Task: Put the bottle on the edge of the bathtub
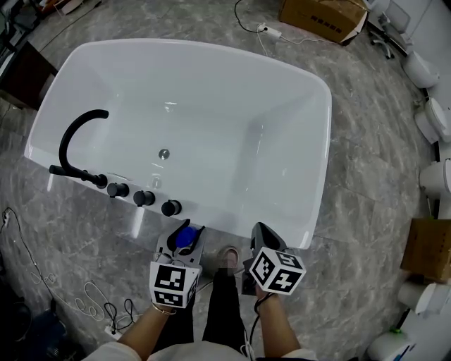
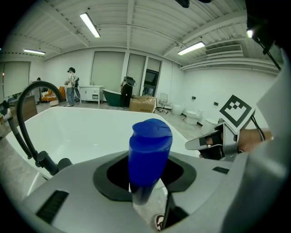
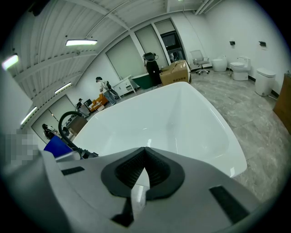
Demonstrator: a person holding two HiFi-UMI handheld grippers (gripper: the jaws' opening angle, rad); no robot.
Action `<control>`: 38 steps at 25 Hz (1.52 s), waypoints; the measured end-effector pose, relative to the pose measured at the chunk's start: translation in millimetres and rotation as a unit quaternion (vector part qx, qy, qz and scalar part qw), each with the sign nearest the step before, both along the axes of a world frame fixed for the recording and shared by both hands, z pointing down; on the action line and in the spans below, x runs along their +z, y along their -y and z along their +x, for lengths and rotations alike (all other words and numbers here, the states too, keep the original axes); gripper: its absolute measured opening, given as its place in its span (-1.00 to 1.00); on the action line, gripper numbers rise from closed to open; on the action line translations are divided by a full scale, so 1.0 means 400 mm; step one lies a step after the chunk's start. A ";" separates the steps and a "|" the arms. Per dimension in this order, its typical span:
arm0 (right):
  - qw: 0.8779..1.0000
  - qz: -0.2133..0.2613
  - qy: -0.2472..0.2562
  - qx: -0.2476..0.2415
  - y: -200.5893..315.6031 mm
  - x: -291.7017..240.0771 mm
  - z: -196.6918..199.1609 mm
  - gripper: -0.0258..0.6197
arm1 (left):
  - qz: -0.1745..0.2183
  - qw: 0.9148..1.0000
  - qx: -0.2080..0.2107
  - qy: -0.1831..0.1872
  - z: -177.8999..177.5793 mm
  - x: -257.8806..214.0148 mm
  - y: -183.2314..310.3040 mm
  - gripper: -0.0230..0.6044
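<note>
A clear bottle with a blue cap point(image 1: 184, 237) point(image 2: 149, 150) stands upright between the jaws of my left gripper point(image 1: 184, 240) point(image 2: 146, 177), which is shut on it. It hangs just short of the near rim of the white bathtub point(image 1: 325, 141) point(image 2: 86, 119), to the right of the black knobs point(image 1: 144, 198) and the curved black faucet point(image 1: 74, 141) point(image 2: 27, 118). My right gripper point(image 1: 262, 231) point(image 3: 144, 152) is beside it to the right, shut, with its tips touching and nothing between them. The blue cap point(image 3: 57, 146) shows at the left of the right gripper view.
The tub stands on a grey marbled floor. A cardboard box point(image 1: 320, 17) lies beyond its far end, another box point(image 1: 430, 247) and white toilets point(image 1: 430, 120) are along the right. Cables point(image 1: 84, 300) lie on the floor at the near left. My shoe point(image 1: 229, 255) is by the near rim.
</note>
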State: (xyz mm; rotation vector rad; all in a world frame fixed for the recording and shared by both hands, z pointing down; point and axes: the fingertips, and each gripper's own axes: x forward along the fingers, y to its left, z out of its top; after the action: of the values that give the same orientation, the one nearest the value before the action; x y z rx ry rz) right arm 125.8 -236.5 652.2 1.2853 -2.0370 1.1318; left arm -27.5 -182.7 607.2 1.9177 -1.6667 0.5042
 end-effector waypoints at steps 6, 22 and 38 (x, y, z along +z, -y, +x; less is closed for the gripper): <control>1.000 -0.003 -0.002 0.006 -0.003 0.015 0.020 -0.84 | 0.007 1.000 0.005 0.005 0.010 0.012 0.023 -0.42; 1.000 -0.014 0.001 0.014 -0.009 0.045 0.044 -0.84 | 0.031 0.999 0.004 0.023 0.000 0.021 0.095 -0.42; 0.999 -0.025 -0.003 0.024 -0.009 0.065 0.072 -0.84 | 0.042 0.999 -0.006 0.029 -0.013 0.043 0.127 -0.42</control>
State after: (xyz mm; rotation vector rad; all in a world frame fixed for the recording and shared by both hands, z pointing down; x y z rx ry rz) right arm 154.6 -232.7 678.1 1.3183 -1.9699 1.1911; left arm -32.8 -233.5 624.3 1.9694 -1.7610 0.4955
